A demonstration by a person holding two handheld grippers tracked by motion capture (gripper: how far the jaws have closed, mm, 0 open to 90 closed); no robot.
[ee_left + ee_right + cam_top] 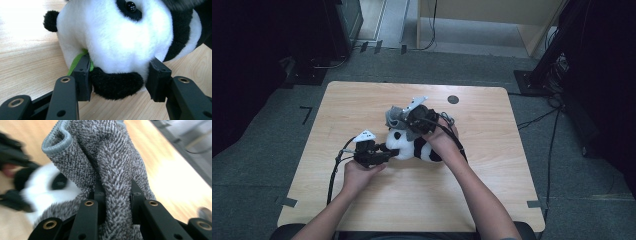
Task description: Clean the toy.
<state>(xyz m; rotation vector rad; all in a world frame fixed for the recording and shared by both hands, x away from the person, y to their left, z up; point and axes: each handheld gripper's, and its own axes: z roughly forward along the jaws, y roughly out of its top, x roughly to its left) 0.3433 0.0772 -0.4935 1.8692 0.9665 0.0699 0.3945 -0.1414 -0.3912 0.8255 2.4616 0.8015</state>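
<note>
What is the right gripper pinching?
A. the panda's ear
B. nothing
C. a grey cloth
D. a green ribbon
C: in the right gripper view, the right gripper has its jaws closed on a fold of grey cloth, above the panda.

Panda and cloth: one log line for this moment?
left gripper: shut on panda toy | right gripper: shut on grey cloth, above panda | table: panda lying on it

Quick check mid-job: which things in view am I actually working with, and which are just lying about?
In the job:
- panda plush, head held between the left gripper's fingers
- grey towel, pinched in the right gripper, bunched above the panda

Lying about:
- dark round disc near the table's far edge
- cables on the floor
</note>
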